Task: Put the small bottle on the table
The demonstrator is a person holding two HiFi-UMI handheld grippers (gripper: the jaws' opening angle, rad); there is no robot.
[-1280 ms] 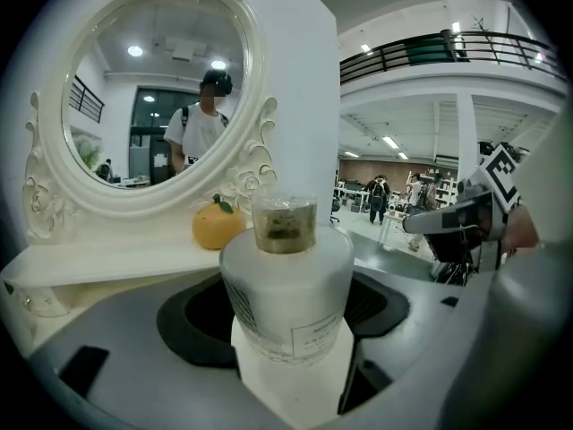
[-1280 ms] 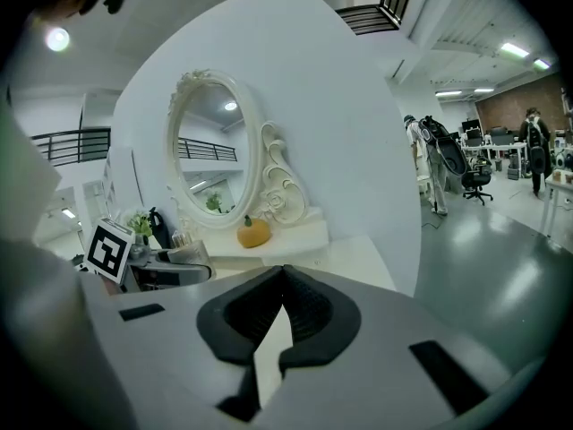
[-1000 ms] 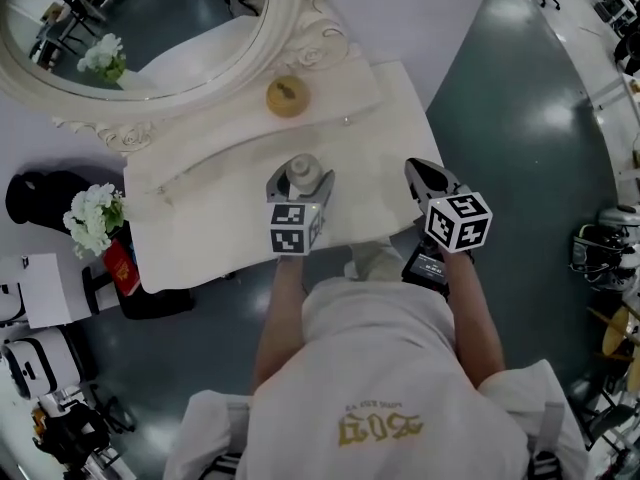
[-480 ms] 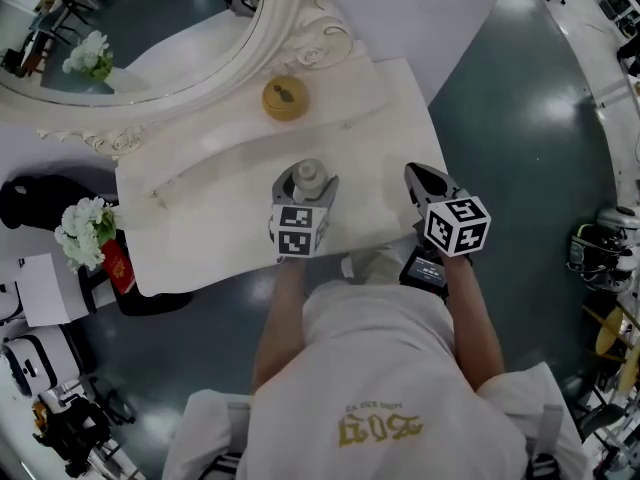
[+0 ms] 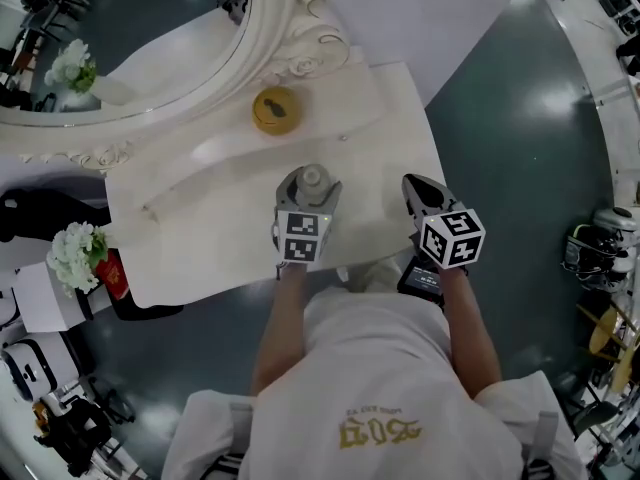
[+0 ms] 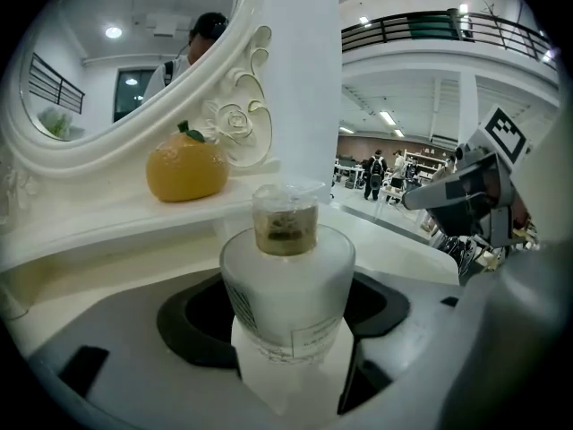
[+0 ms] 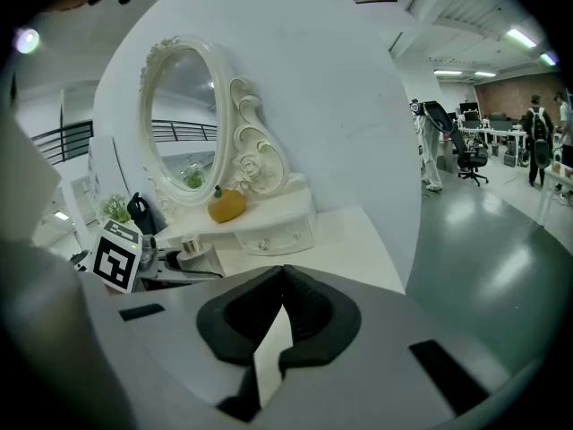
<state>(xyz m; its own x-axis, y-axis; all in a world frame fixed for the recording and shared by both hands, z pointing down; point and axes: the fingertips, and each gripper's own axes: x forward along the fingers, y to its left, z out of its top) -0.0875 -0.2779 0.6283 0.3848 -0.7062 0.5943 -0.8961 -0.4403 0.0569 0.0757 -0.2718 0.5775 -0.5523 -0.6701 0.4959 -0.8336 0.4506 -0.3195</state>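
**Left fingers clamped on bottle over table; right fingers closed and empty**

1. Left fingers [image 6: 191, 319]: the dark pads are pressed against both sides of the bottle [image 6: 286, 287], which stands upright between them. The bottle has a frosted white body, a printed label low on its front and a clear cap [image 6: 286, 219] over a brownish neck.

2. Left gripper [image 5: 309, 181]: it is held level over the middle of the table [image 5: 200, 243], and its marker cube [image 5: 301, 236] faces the person. The bottle's cap shows between the finger ends in the head view. Whether the bottle's base touches the table cannot be told from any view.

3. Right fingers [image 7: 309, 316]: they are closed tip to tip with nothing between them. A narrow wedge of white table shows lower down.

4. Right gripper [image 5: 421, 190]: it is near the table's right front edge, well apart from the left gripper and at about the same height.

5. Surroundings: an orange [image 5: 274, 109] sits on the raised shelf at the back of the table, beyond the bottle. Behind the shelf stands an oval mirror [image 5: 272, 30] in an ornate white frame. White flowers [image 5: 73, 255] stand off the table's left end.
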